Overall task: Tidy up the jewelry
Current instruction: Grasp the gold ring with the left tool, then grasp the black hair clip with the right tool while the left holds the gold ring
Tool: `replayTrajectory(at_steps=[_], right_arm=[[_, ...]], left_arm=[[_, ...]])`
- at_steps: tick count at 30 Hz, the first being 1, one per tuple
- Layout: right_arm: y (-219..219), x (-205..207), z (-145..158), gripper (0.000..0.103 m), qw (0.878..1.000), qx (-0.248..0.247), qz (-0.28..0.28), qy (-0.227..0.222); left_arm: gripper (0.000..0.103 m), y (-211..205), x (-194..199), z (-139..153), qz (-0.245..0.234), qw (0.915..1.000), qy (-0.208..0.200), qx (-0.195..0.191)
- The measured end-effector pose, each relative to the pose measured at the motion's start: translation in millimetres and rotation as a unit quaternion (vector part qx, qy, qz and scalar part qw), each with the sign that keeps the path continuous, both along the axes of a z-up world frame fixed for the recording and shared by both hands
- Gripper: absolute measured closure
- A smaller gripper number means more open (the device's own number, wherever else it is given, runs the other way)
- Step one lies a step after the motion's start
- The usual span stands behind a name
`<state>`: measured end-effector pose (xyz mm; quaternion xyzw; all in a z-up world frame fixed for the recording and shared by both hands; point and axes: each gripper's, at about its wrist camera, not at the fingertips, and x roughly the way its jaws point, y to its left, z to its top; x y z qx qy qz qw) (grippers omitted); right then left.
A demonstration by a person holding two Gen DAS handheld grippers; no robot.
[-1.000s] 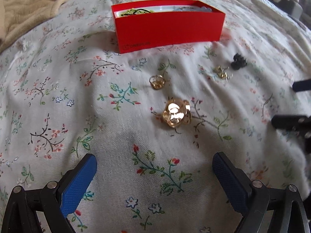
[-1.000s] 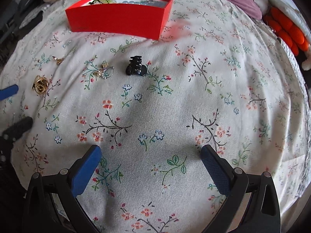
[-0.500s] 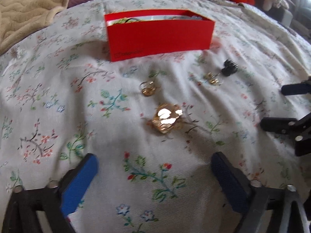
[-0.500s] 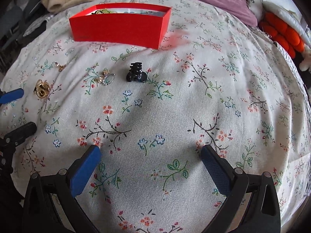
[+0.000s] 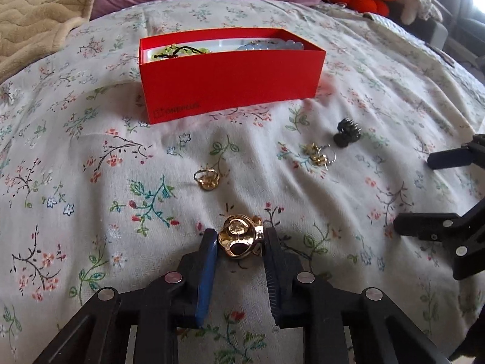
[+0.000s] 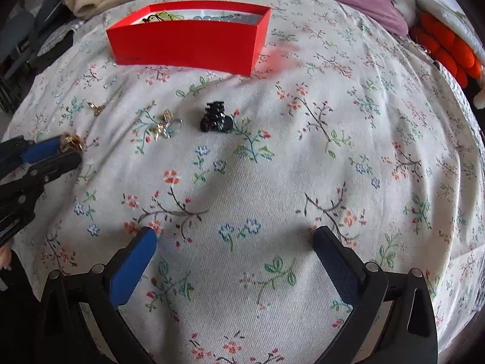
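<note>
the left gripper [image 5: 241, 239] is closing on a chunky gold ring [image 5: 241, 240] that lies on the floral bedspread [image 5: 91, 212], pads at both its sides. the right gripper [image 6: 235, 242] hovers wide apart, empty. farther off lie a small gold ring [image 5: 206, 179], gold earrings [image 5: 318, 155], a black hair claw [image 5: 347, 132], then the red box [image 5: 230, 75].
</note>
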<state>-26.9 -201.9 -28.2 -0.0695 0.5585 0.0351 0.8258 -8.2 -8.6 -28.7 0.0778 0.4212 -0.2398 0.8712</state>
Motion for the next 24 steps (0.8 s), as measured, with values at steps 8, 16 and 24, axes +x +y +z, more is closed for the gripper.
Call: replayTrajectory(at_steps=[8, 16, 24], right_arm=[[-0.4, 21.1, 5.9, 0.012, 1.0, 0.018, -0.022, -0.006], [-1.8, 41.3, 9.2, 0.032, 0.999, 0.014, -0.04, -0.013], [10.3, 58.9, 5.9, 0.039, 0.999, -0.007, -0.032, -0.021]], left_arm=[[0.089, 0.6, -1.6, 6.2, -0.005, 1.0, 0.001, -0.002], [0.089, 5.2, 5.3, 4.6, 0.01, 0.9999, 0.012, 0.002], [0.089, 10.0, 9.1, 7.4, 0.018, 0.9997, 0.017, 0.0]])
